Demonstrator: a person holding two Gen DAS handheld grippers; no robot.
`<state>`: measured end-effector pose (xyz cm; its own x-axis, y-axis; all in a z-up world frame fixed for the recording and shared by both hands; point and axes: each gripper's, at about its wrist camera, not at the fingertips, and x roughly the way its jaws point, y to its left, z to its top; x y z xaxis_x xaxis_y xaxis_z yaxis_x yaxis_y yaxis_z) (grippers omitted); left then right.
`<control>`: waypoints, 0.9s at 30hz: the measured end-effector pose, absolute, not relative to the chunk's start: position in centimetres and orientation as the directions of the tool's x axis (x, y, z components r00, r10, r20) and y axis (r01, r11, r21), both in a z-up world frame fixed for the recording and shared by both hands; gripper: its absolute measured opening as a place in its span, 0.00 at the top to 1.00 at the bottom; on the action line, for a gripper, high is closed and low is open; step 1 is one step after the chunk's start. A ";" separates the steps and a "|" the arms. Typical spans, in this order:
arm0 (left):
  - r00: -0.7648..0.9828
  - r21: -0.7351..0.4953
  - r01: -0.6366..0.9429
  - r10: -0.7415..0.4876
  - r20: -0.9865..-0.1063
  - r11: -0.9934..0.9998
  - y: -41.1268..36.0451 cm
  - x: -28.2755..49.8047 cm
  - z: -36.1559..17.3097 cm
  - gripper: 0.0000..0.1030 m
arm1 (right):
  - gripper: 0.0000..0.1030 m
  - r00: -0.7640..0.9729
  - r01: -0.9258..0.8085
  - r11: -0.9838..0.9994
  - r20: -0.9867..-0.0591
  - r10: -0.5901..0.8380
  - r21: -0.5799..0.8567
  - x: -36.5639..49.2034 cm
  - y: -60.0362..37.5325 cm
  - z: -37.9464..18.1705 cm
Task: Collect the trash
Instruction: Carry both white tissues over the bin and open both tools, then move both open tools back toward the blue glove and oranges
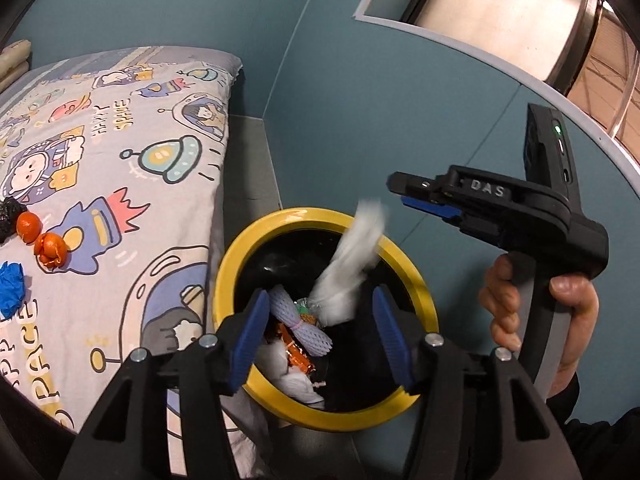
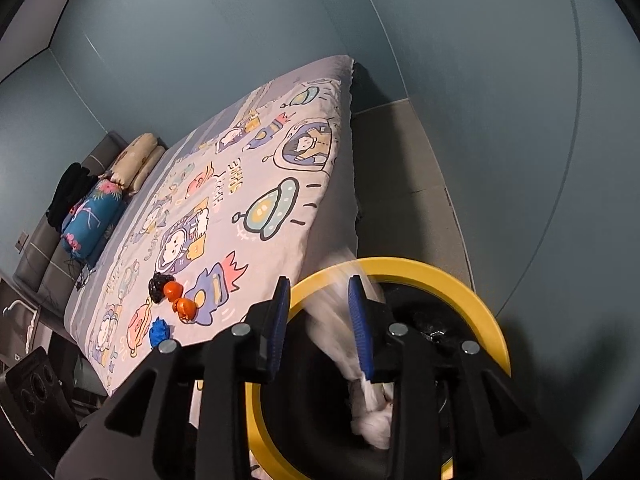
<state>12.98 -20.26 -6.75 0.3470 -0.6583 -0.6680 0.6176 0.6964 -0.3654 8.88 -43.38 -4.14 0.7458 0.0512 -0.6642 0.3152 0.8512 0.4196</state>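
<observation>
Left gripper (image 1: 320,332) fingers spread wide above the yellow-rimmed bin (image 1: 236,252). Right gripper (image 2: 320,320) also parted, holding nothing; white tissue (image 1: 352,260) blurred, dropping into bin. Bin already holds foam netting and wrappers. Judged partway: orange peels (image 1: 40,236), blue scrap (image 1: 10,290) and black scrap (image 2: 160,285) remain on the cartoon bedspread (image 1: 120,140). Blue-grey walls, grey floor.

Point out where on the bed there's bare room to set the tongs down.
Free: the sheet between the orange peels and the pillows, and the corner beside the wall. Crowded: the near edge, where peels, black wad and blue wad cluster beside the bin.
</observation>
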 end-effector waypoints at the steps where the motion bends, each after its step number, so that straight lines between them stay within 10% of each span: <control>1: 0.354 -0.365 0.613 -0.656 -0.667 0.701 -20.1 13.1 -6.7 0.45 | 0.68 0.749 0.314 0.851 -0.661 0.051 0.421 8.8 -43.4 -4.1; 27: 0.615 -0.316 0.332 -0.458 -0.642 0.889 -5.8 19.3 -4.9 0.29 | 0.60 0.757 0.033 0.932 -0.618 0.213 0.362 14.6 -33.3 -0.8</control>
<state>19.32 -5.79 -4.95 0.6149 -0.4578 -0.6422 0.3319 0.8889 -0.3159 14.60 -33.32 -0.84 0.7567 0.2133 -0.6180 0.0331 0.9315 0.3621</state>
